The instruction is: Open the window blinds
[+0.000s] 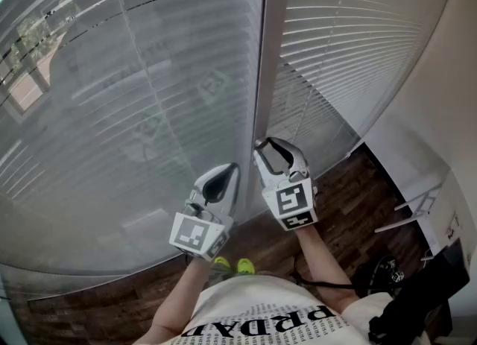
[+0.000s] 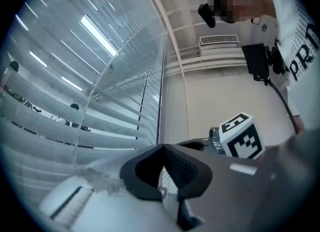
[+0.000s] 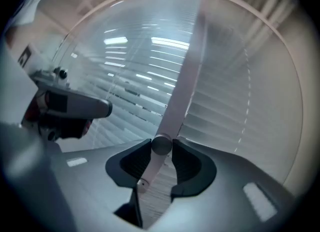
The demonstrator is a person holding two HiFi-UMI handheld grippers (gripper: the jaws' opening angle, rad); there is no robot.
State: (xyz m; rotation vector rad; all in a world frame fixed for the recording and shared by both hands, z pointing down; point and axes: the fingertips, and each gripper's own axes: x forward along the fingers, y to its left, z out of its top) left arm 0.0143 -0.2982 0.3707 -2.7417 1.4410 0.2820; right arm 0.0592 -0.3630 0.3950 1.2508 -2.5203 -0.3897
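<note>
The blinds (image 1: 149, 75) hang straight ahead in two panels, one on each side of a grey post (image 1: 262, 75). They seem to sit behind glass, since reflections lie over them. The slats are only partly tilted, and a little of the outdoors shows through at the top left.

A round knob (image 3: 161, 144) sits low on the post, and I take it to be the control that tilts the slats. The right gripper (image 1: 273, 150) is clamped on this knob, one pad against each side. The left gripper (image 2: 164, 151) waits just beside it with its jaws together and nothing between them.

The likeliest trouble is slipping. The knob looks smooth and round, so the pads could skate around it during a twist and the slats would not move. Turning it the wrong way would shut the slats instead of opening them. Forcing it past its stop could strain the mechanism. Both grippers are close to the pane, so a jerk if the grip lets go could knock a gripper into the glass or the two grippers into each other.

No open container shows. What looks like a dark bag (image 1: 406, 299) sits on the wooden floor (image 1: 350, 209) at the lower right, and I cannot tell what is in it.
</note>
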